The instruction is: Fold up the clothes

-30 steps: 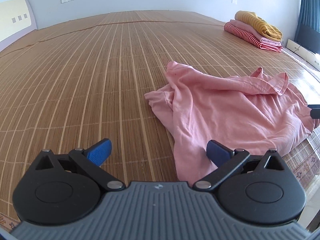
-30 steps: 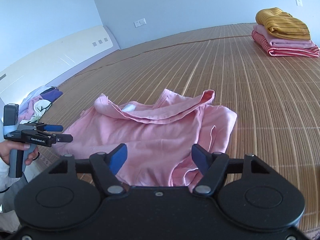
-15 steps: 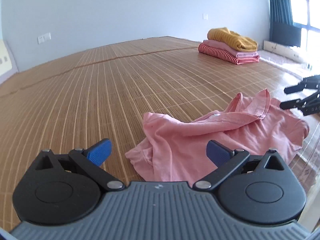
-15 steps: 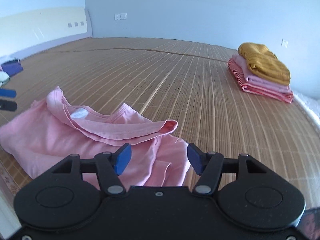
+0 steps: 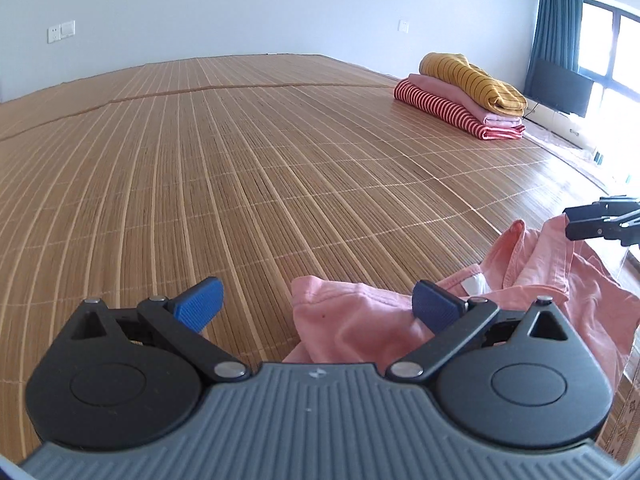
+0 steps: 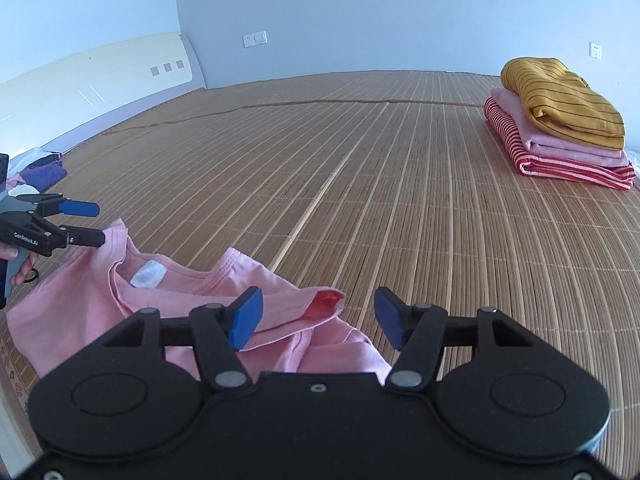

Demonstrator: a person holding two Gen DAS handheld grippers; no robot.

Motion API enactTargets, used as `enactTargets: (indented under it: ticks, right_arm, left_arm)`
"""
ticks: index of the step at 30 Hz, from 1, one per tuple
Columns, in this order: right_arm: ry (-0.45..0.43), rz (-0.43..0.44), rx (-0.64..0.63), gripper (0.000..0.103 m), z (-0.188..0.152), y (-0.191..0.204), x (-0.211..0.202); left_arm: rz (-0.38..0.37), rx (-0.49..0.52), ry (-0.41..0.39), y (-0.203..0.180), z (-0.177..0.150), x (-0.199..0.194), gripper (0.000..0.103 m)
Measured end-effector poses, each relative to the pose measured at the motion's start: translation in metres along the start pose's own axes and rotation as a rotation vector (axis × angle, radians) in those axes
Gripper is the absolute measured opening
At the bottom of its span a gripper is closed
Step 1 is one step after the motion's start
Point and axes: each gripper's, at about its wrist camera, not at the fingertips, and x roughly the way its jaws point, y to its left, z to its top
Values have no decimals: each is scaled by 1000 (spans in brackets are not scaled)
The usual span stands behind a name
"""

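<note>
In the left wrist view, the left gripper (image 5: 316,306) stood wide open with nothing held; the crumpled pink shirt (image 5: 360,320) lay on the bamboo mat (image 5: 240,160) at about four o'clock, one bunched edge reaching in between the pads but pressed by neither. To do this step well, I judged, that gripper should take a single layer at a shoulder or hem corner rather than the bunched fold, so the cloth could be spread flat before any folding. The right gripper (image 5: 576,224) showed only as dark tips at three o'clock, the rest cut off by the frame. A stack of folded clothes (image 5: 460,96) sat well apart at one o'clock. In the right wrist view, the right gripper (image 6: 316,316) had just been closing a little yet was open and empty, a sleeve opening of the shirt (image 6: 180,296) lying below the gap between the pads, untouched as far as I could tell. The left gripper (image 6: 82,222) hung at nine o'clock near the collar; whether it touched cloth was unclear. The shirt's lower part was hidden under both gripper bodies, and loose garments (image 6: 44,170) at ten o'clock were too small to make out.
</note>
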Motion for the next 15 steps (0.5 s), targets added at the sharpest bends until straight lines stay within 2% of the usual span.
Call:
enactTargets:
  ticks: [2,4,5,6,7,10,12,14,15]
  right_arm:
    - [-2,16,26,59,-1,-3,2]
    - [-3,31,47,59,-3,-6,3]
    - [-5,22,44,57,-3,-6,4]
    - [-7,11,36,56,-4,-4,4]
    - [-7,7,31,53,-4,-3,4]
    - [-8,7,35,45,-4,-1,7]
    - [-10,-5,26,42,-5,0,8]
    - [-21,-28,16,31,-6,2,7]
    - [-22,-30,16,30,-6,2,7]
  left_arm:
    - [-29,-32,-10,2,-1,1,101]
    - [-33,-45,-4,1,-2,4,92]
    - [-24,-44,4,-1,-3,6,77]
    - [-16,-42,13,-3,-4,8,57]
    - [-5,-32,16,-5,-5,10,48]
    - [20,-17,17,-12,-7,13,41]
    - [26,-21,8,-16,-7,11,18]
    - [29,-24,-8,-19,-8,8,16]
    - [29,-25,-19,-20,-8,5,16]
